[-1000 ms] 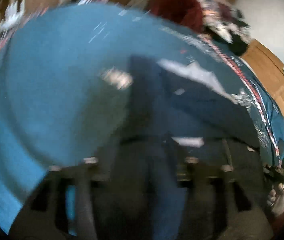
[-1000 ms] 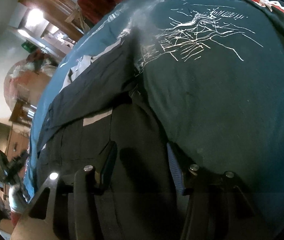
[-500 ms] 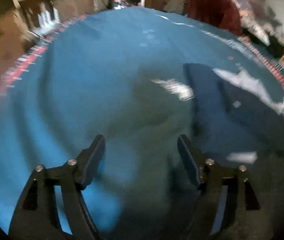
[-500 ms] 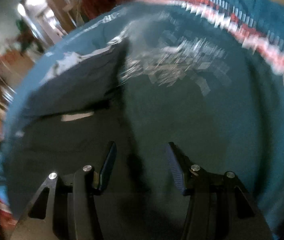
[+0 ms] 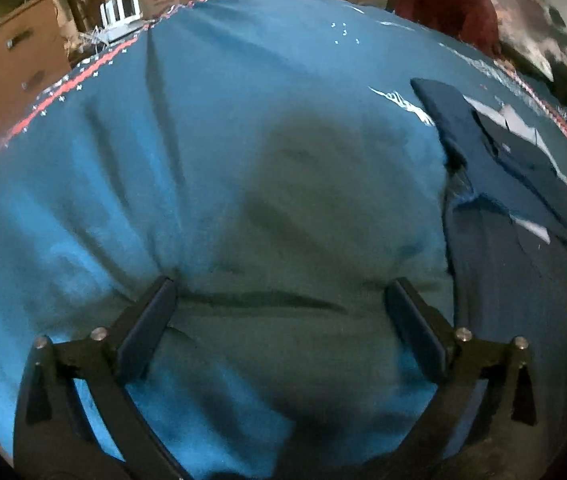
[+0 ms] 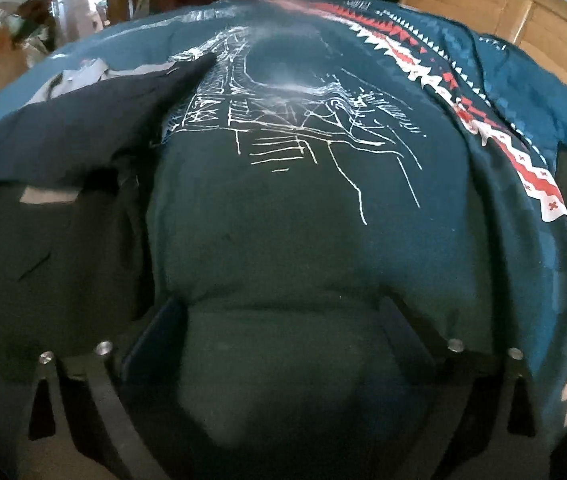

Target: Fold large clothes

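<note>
left tool (image 5: 279,296): fingers spread wide, gripping nothing, pressed onto the teal blanket (image 5: 211,128) | right tool (image 6: 283,312): fingers spread wide, gripping nothing, low over the blanket's white line drawing (image 6: 295,112) | dark navy garment (image 5: 503,216): lies flat on the blanket, right of left tool, left of right tool | red-white patterned border (image 6: 523,168): along blanket's right edge

Matt, softly creased teal cloth blanket (image 5: 211,168); dark matt garment (image 6: 63,184), seemingly woven; glossy wooden cabinet (image 6: 495,4).
</note>
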Available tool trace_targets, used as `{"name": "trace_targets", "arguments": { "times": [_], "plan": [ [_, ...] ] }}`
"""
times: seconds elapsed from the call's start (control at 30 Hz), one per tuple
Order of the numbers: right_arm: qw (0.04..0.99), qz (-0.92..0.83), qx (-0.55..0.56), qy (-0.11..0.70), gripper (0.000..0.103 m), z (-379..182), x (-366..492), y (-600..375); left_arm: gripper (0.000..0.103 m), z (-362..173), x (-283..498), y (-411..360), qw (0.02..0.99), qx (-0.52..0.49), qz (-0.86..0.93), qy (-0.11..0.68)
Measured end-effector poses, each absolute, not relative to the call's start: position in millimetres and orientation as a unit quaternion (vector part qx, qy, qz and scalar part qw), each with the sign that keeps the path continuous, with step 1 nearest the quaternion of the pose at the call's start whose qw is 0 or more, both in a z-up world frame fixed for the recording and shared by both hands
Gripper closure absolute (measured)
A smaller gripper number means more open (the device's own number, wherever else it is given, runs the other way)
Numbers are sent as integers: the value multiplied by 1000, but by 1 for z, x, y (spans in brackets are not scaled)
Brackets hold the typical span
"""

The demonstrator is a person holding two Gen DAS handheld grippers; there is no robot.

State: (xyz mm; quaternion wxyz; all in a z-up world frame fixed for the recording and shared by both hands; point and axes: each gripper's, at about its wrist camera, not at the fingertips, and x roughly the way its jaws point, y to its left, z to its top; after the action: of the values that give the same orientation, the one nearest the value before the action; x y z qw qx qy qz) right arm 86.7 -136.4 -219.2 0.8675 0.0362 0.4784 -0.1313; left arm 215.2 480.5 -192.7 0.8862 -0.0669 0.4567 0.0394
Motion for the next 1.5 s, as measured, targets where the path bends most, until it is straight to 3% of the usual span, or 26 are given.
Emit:
{"name": "trace_targets", "arguments": {
  "times": [0.53, 1.3, 1.4, 1.5],
  "plan": [
    [887, -123, 56, 442, 0, -229, 82, -139, 0, -199, 218, 464, 900, -44, 63, 429],
    [881, -110, 45, 459, 0, -220, 80, -138, 0, -193, 219, 465, 894, -40, 58, 442],
    [875, -81, 41, 476, 12, -197, 65, -135, 1, -177, 205, 465, 894, -54, 21, 444],
    [877, -27, 92, 471, 12, -166, 23, -134, 1, -160, 176, 463, 898, -68, -37, 434]
  ]
}}
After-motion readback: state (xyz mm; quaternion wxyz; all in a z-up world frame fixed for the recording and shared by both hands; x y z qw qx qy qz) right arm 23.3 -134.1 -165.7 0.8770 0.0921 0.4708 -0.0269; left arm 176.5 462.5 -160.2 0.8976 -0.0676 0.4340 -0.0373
